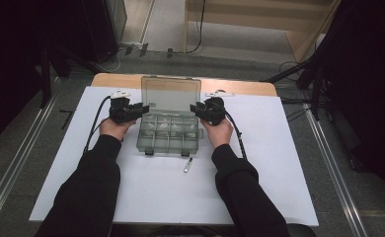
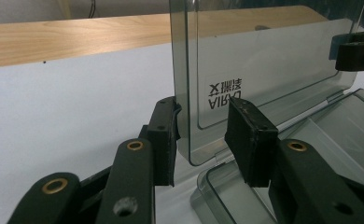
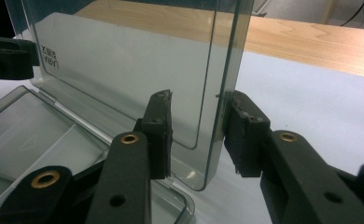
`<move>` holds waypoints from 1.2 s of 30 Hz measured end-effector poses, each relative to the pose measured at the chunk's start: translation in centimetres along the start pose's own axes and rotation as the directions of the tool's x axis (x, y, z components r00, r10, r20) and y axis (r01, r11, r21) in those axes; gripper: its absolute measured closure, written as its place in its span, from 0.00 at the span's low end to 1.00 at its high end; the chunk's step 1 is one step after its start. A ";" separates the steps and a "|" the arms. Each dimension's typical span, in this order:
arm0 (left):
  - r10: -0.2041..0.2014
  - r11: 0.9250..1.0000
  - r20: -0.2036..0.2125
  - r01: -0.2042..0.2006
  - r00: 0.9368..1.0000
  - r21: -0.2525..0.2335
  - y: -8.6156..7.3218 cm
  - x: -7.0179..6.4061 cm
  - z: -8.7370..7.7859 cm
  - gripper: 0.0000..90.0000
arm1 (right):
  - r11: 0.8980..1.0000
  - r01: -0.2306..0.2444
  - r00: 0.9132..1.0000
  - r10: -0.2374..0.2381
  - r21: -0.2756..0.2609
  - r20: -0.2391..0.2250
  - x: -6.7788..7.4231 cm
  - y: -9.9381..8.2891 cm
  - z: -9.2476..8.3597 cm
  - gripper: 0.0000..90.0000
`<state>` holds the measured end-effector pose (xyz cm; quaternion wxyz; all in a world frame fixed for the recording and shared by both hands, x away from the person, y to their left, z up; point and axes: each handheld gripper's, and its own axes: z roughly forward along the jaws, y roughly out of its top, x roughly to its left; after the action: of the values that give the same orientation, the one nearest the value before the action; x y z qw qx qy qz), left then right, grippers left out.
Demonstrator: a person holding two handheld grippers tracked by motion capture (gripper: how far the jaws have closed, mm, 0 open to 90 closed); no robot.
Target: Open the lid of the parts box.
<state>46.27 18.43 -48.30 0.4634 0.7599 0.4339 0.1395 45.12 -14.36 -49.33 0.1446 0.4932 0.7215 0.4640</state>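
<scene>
A smoky clear compartment box [image 1: 142, 143] lies open on the white table sheet, its lid [image 1: 171, 94] standing upright. My left gripper [image 1: 143, 109] straddles the lid's left edge, the right gripper [image 1: 194, 108] its right edge. In the left gripper view the jaws [image 2: 201, 109] are open around the lid [image 2: 264, 70]: the outer pad sits against the edge and the inner pad stands off it. In the right gripper view the jaws [image 3: 199, 100] are open too, with the lid [image 3: 124, 60] edge by the outer pad and a gap to the inner one.
A small pale tube [image 1: 187, 165] lies on the sheet just in front of the box. The box's compartments hold small clear items. The wooden table edge [image 1: 240, 88] runs behind the lid. Each gripper view shows the other gripper across the lid [image 2: 357, 49] [image 3: 7, 56].
</scene>
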 end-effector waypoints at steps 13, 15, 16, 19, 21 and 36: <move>-0.009 1.000 -0.010 0.009 1.000 0.006 -0.4 0.2 0.8 0.69 | 0.999 -0.037 0.999 0.037 0.007 -0.011 -0.4 -0.4 0.7 0.69; -0.009 1.000 -0.007 0.009 1.000 0.006 -0.6 0.3 0.9 0.69 | 0.999 -0.050 0.999 0.050 0.013 -0.017 -0.5 -0.5 0.8 0.68; -0.016 1.000 -0.006 0.016 1.000 0.008 -0.6 0.3 1.0 0.69 | 0.998 -0.058 0.998 0.058 0.017 -0.020 -0.6 -0.5 0.9 0.68; -0.018 1.000 -0.009 0.018 1.000 0.016 -0.8 0.4 1.2 0.69 | 0.997 -0.068 0.997 0.068 0.027 -0.020 -0.7 -0.6 1.0 0.67; -0.027 0.999 -0.007 0.027 1.000 0.019 -0.8 0.5 1.3 0.69 | 0.996 -0.078 0.997 0.079 0.032 -0.022 -0.8 -0.7 1.1 0.66; -0.107 0.994 0.035 0.107 0.994 0.016 -1.1 1.1 1.7 0.66 | 0.991 -0.120 0.992 0.122 0.056 -0.034 -1.0 -1.0 1.4 0.63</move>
<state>47.32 18.51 -50.33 0.4725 0.7413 0.4666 0.0976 45.97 -14.53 -51.17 0.0892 0.5310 0.7050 0.4616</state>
